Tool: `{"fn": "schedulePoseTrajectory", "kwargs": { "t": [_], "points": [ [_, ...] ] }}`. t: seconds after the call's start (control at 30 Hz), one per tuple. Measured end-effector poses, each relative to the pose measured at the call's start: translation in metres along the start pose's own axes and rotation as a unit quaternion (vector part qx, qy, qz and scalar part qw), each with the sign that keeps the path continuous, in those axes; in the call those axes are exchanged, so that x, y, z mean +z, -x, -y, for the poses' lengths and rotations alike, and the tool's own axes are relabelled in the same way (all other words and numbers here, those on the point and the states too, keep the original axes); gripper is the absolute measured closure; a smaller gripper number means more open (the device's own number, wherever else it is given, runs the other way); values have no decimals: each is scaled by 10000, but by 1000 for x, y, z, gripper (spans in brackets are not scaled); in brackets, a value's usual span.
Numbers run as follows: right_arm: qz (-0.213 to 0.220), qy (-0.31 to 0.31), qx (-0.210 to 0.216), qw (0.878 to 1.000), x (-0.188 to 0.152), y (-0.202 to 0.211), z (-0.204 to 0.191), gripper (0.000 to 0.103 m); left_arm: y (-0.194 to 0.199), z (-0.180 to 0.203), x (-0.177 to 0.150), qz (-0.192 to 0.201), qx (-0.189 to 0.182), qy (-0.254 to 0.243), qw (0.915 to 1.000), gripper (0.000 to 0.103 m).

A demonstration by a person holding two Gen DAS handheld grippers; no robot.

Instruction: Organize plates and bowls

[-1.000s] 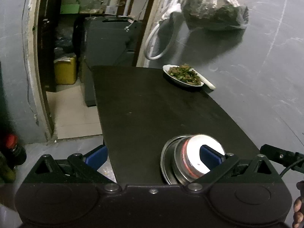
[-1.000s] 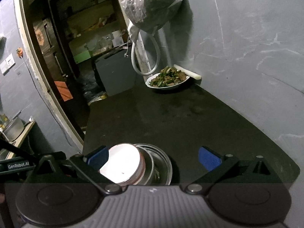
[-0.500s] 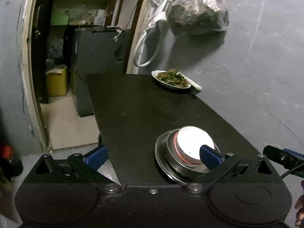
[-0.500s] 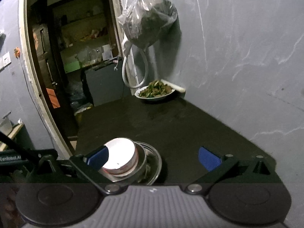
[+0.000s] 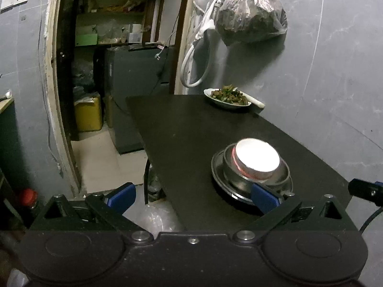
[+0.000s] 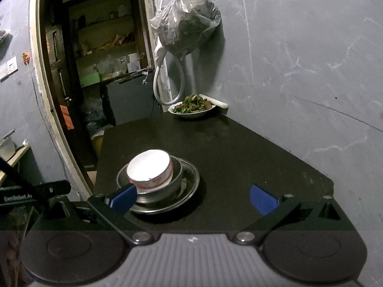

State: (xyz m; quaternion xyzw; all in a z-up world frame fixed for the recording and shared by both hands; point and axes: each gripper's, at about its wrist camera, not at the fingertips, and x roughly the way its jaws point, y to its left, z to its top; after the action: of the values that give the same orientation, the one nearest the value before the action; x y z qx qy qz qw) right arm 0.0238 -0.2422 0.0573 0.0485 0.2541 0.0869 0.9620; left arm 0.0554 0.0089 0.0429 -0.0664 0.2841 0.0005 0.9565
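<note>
The nested stack, white bowl (image 6: 149, 169) in metal bowl (image 6: 158, 190) on metal plate (image 6: 190, 177), is set near the tabletop (image 6: 239, 157) front edge, between both hand-held grippers: right of the left hand-held gripper (image 5: 192, 195), left of the right hand-held gripper (image 6: 192, 197). Both are held spread wide, empty.

A wide stretch of bare black table (image 6: 239, 148) lies open between the stacked bowls on a metal plate (image 6: 158, 179) near the front edge and the dish of greens (image 6: 192, 107) at the far wall, under a hanging bag (image 6: 186, 31).
</note>
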Motion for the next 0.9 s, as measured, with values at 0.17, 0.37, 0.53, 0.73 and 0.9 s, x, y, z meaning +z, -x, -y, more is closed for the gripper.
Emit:
{"fn": "schedulePoseTrajectory", "kwargs": {
  "t": [0.17,0.37,0.53,0.73,0.9],
  "points": [
    [-6,5,21,10000,-5,6,2,0,7,-3,-6,-45,-81,23,10000,1],
    [-5,-11,67,10000,-12,12,3,0,14,-4,-12,-56,-118,21,9999,1],
    [-46,-34,70,10000,-19,15,4,0,15,-3,-17,-139,-152,-30,9998,1],
    [-99,48,33,9999,-23,19,4,0,12,-2,-24,-262,-242,-85,9993,1],
    [-228,90,10,9997,-27,17,5,0,11,0,-29,-322,-270,-154,9990,1]
  ]
}}
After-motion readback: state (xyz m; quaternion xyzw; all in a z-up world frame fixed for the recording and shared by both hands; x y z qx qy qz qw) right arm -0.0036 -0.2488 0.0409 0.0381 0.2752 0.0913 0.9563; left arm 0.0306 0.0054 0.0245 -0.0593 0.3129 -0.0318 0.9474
